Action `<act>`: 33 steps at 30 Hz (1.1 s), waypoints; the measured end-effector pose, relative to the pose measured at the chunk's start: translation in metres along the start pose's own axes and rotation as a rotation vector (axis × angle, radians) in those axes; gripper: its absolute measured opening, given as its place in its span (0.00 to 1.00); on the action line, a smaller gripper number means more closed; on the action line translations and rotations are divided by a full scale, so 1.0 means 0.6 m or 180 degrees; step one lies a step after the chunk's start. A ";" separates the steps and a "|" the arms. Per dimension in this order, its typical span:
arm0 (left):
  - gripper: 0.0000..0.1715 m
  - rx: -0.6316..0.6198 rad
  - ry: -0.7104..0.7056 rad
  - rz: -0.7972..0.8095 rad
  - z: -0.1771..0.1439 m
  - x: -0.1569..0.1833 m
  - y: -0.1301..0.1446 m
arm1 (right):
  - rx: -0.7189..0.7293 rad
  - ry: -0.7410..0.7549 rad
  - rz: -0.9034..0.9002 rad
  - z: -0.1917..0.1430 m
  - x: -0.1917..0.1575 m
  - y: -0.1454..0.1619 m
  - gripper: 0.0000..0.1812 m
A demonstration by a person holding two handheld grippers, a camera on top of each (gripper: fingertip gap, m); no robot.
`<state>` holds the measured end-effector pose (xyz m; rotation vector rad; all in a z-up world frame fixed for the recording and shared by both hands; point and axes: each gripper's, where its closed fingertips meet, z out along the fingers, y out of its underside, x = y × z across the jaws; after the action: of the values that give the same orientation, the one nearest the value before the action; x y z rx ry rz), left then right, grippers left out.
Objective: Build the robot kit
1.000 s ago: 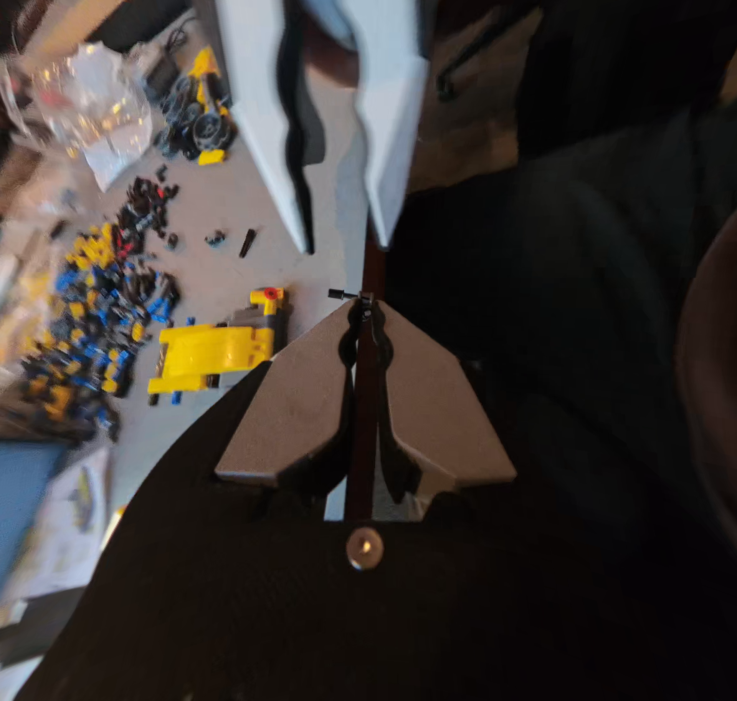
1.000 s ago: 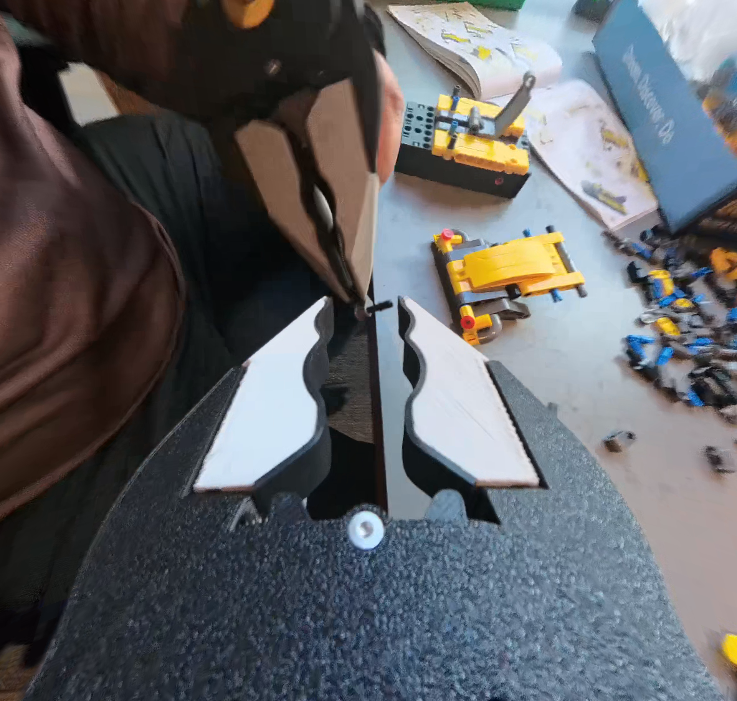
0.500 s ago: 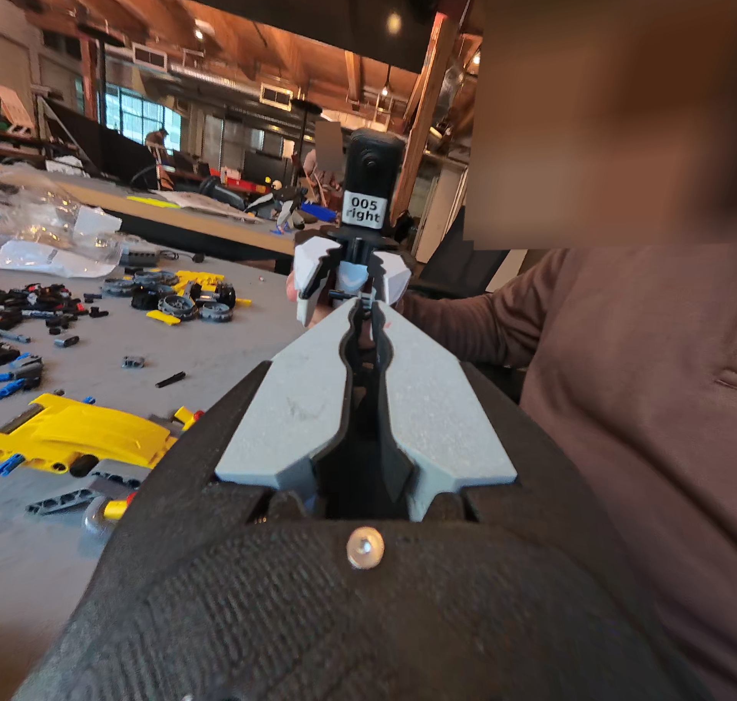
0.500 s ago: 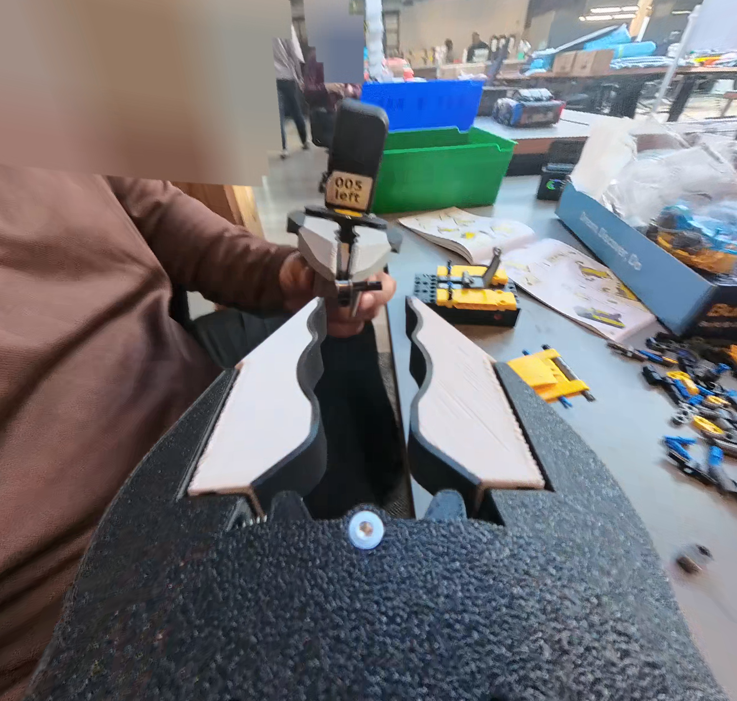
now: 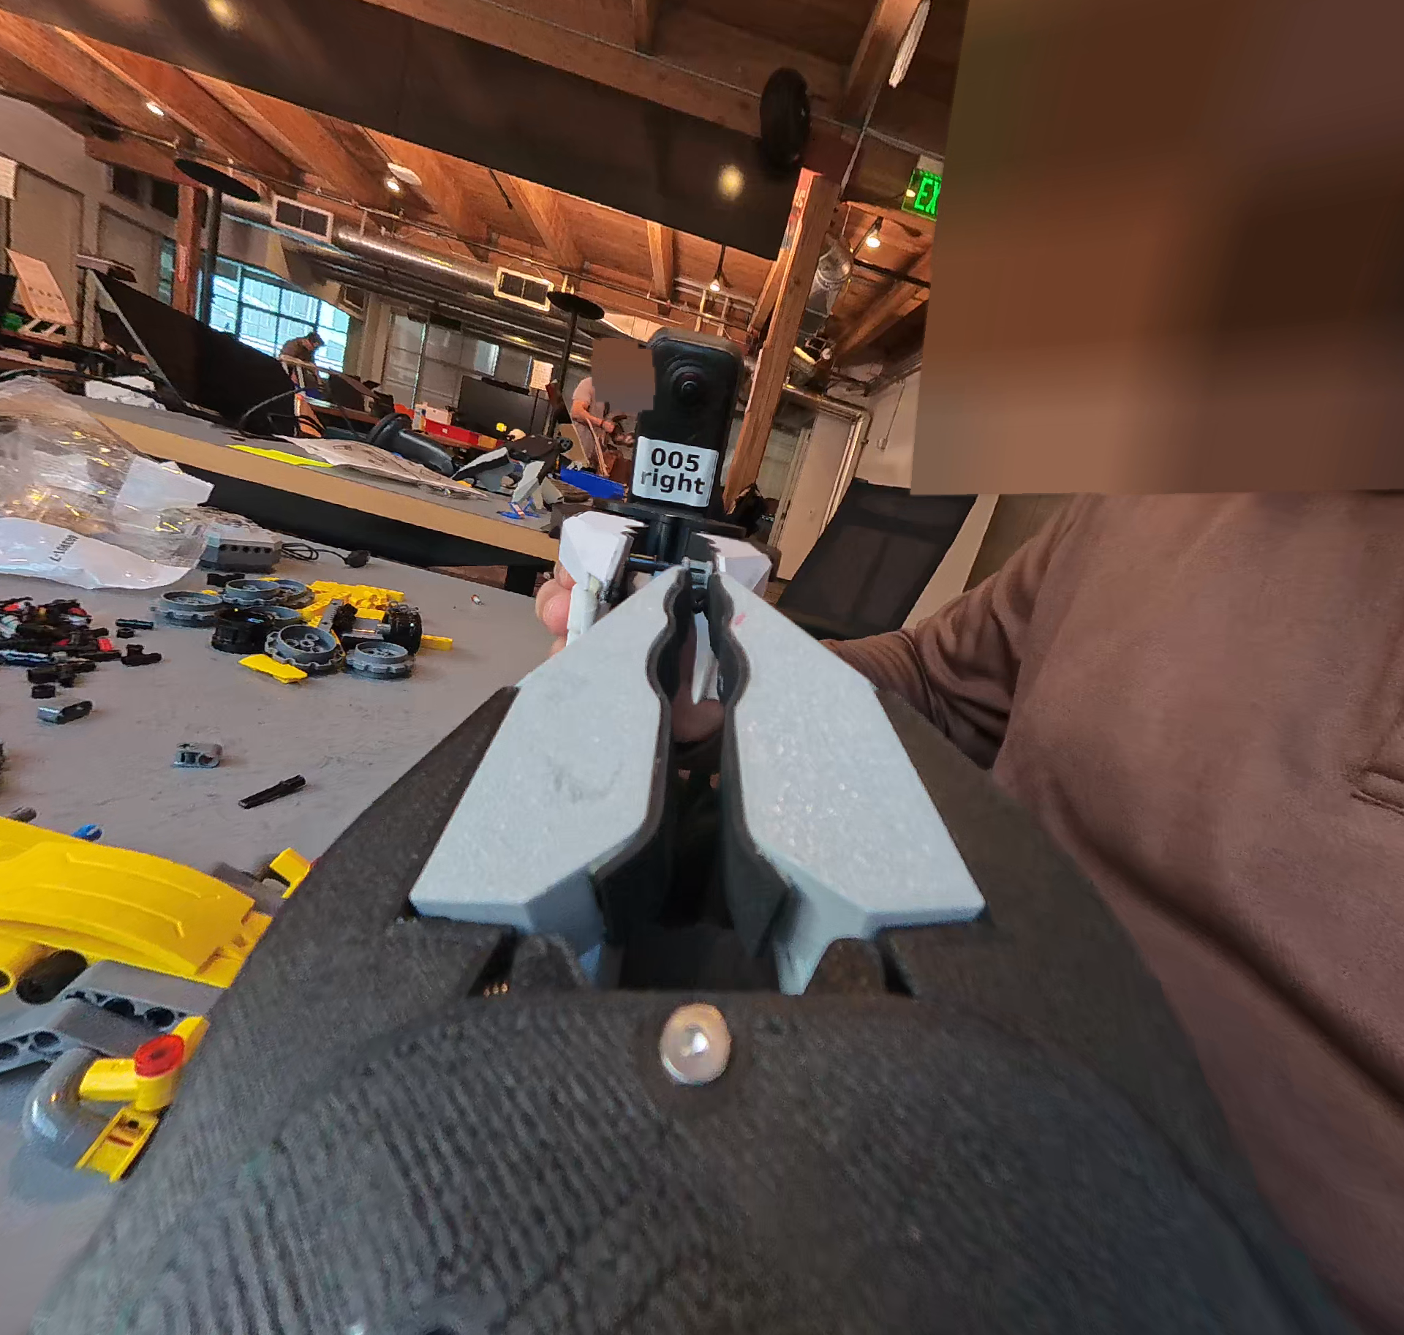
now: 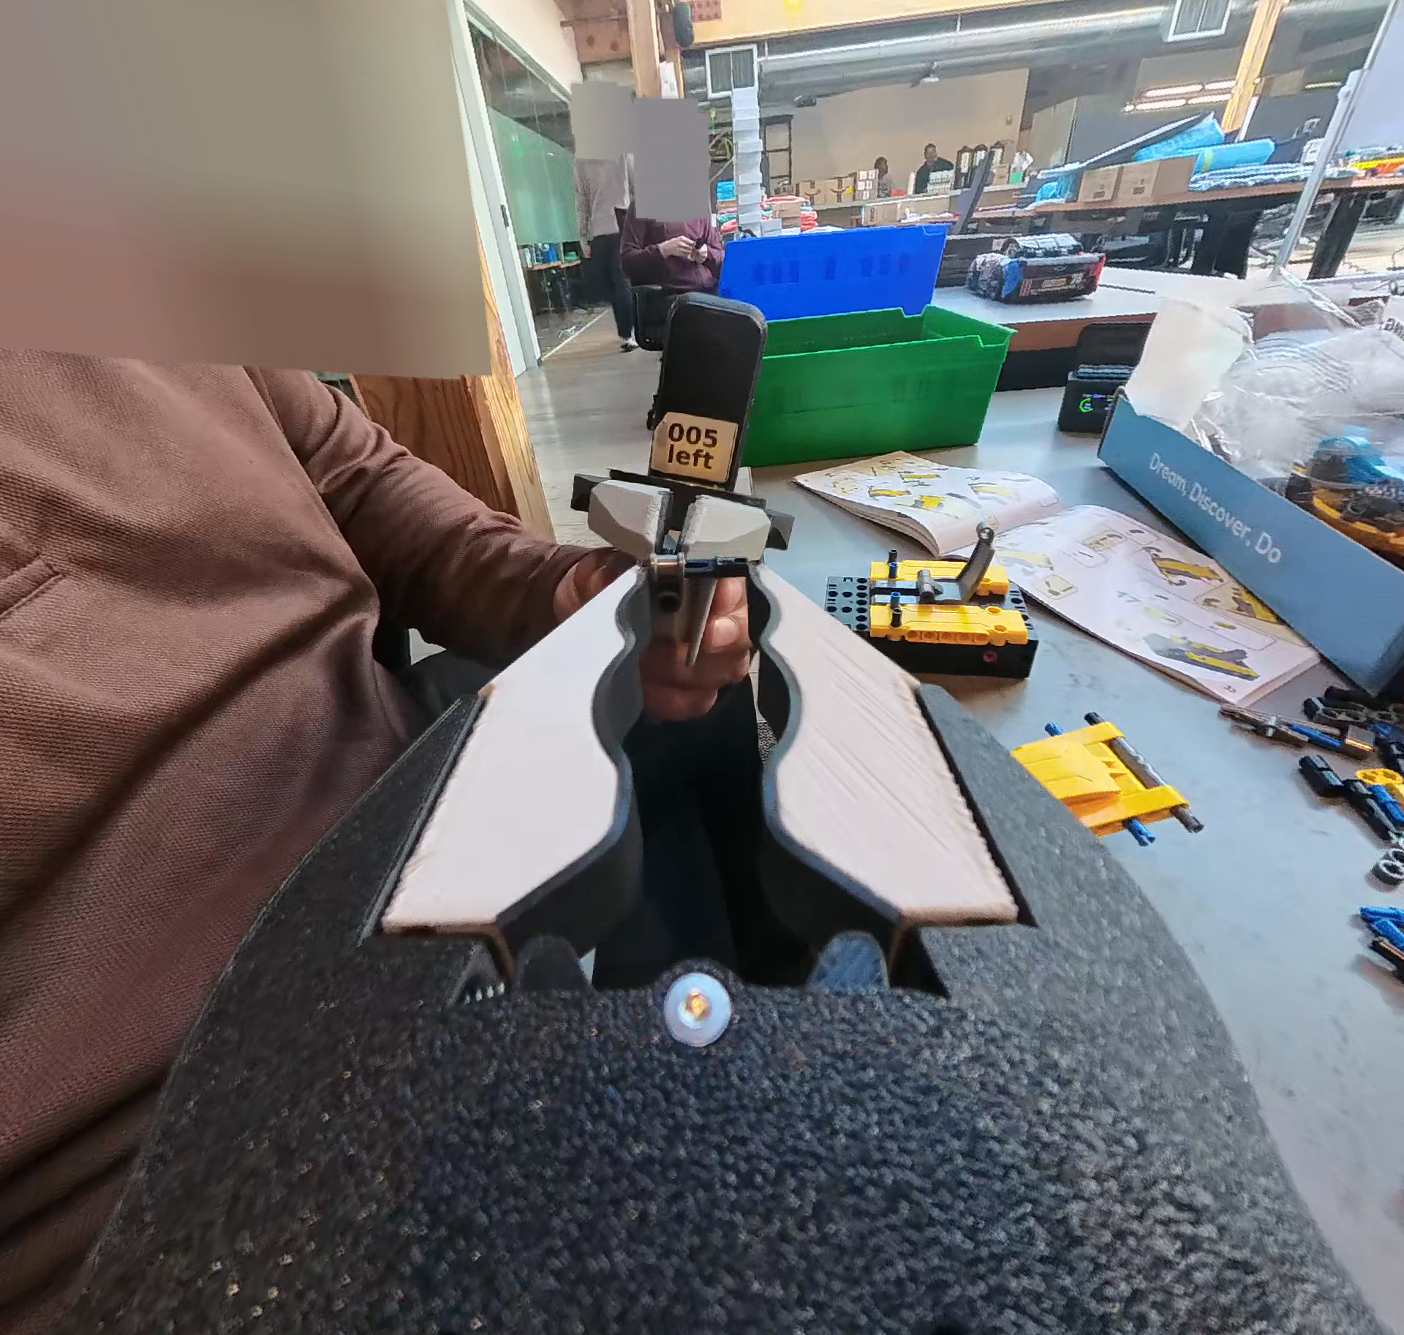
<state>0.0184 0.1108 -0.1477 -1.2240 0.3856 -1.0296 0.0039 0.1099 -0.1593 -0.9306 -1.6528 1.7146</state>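
Grey connector [image 6: 667,576] with a black pin [image 6: 710,563] through it sits pinched at the tip of my left gripper [image 6: 675,550], held up in the air above the near edge of the table [image 6: 1215,956], in front of my brown sleeve [image 6: 425,538]. The jaws are closed tight on the part. My right gripper [image 6: 697,580] faces it head on, its jaws spread wide, with the connector and pin between the two fingertips; I cannot tell whether either tip touches.

Far right of the grippers in the right wrist view, a black-and-yellow block [image 6: 934,614] stands beside an open booklet [image 6: 927,493], with a green bin [image 6: 874,379] behind them and a blue box [image 6: 1246,531] at the far right. A yellow panel [image 6: 1094,774] lies nearer.

In the left wrist view, a yellow model [image 5: 114,911] lies near at the left edge. Farther off are a loose black axle [image 5: 272,791], a heap of grey wheels [image 5: 304,641] and a clear plastic bag [image 5: 68,462].
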 end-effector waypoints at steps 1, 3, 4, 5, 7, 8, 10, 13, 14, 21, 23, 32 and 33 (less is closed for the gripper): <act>0.01 0.0009 -0.0032 0.0009 0.000 -0.002 0.000 | 0.0006 0.0016 0.0015 0.000 0.002 -0.001 0.11; 0.01 0.0049 -0.0109 0.0073 0.000 -0.005 -0.003 | 0.0026 0.0054 0.0030 0.000 0.005 -0.003 0.11; 0.01 0.0060 -0.0145 0.0092 0.001 -0.006 -0.004 | 0.0032 0.0073 0.0046 0.000 0.007 -0.004 0.11; 0.01 0.0054 -0.0180 0.0100 0.001 -0.009 -0.005 | 0.0021 0.0088 0.0079 0.000 0.009 -0.004 0.11; 0.01 -0.0020 -0.0230 0.0045 0.000 -0.014 -0.003 | -0.0038 0.0084 0.0195 0.000 0.013 0.000 0.11; 0.01 -0.0067 -0.0213 0.0016 -0.001 -0.014 -0.001 | -0.0063 0.0056 0.0249 0.000 0.013 0.002 0.11; 0.01 -0.0225 -0.0228 -0.0059 -0.002 -0.016 0.005 | -0.0154 0.0022 0.0368 -0.001 0.014 0.010 0.11; 0.01 -0.0585 -0.0294 -0.0130 -0.008 -0.021 0.022 | -0.0326 -0.0005 0.0502 -0.001 0.016 0.028 0.11; 0.01 -0.0693 -0.0318 -0.0146 -0.011 -0.023 0.026 | -0.0368 -0.0006 0.0514 0.000 0.016 0.033 0.11; 0.02 -0.1387 -0.0224 -0.0019 -0.023 -0.013 0.050 | -0.0590 -0.0149 0.0587 0.007 0.002 0.056 0.11; 0.01 -0.1587 -0.0206 0.0062 -0.027 -0.011 0.058 | -0.0660 -0.0189 0.0629 0.008 -0.002 0.064 0.11; 0.05 -0.1883 -0.0299 0.0339 -0.038 -0.007 0.069 | -0.0763 -0.0316 0.0665 0.016 -0.013 0.077 0.11; 0.05 -0.1888 -0.0309 0.0340 -0.039 -0.007 0.069 | -0.0762 -0.0314 0.0653 0.016 -0.013 0.077 0.11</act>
<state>0.0169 0.1002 -0.1941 -1.7527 0.7040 -0.7796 0.0038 0.0946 -0.2048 -1.1792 -1.9158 1.7447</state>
